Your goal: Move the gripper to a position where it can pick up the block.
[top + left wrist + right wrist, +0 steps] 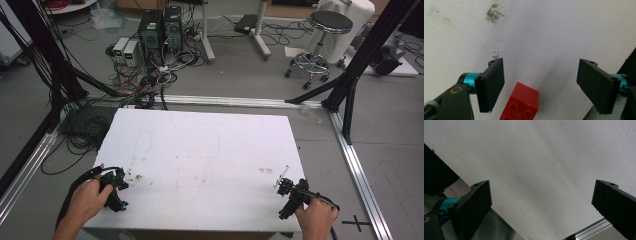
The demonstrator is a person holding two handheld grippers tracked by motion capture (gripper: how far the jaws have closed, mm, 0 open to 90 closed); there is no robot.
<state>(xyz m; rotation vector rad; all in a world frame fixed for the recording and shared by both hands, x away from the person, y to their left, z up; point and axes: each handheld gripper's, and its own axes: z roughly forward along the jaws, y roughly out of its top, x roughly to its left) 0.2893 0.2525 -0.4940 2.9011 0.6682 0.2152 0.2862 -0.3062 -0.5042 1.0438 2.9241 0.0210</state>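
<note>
A red brick (521,105) with round studs lies on the white table (200,150), low in the left gripper view. My left gripper (541,86) hangs open above it, jaws wide apart, the brick nearer the left jaw and touching neither. In the high view the left gripper (116,192) sits at the table's near left corner, held by a hand. My right gripper (544,207) is open over bare white table surface with nothing between its jaws. The high view shows the right gripper (292,195) at the near right corner.
A grey smudge (494,13) marks the table ahead of the left gripper. Beyond the table lie cables (150,80), computer towers (160,27) and a stool (322,35). Black frame posts (360,60) and aluminium rails (357,170) border the table.
</note>
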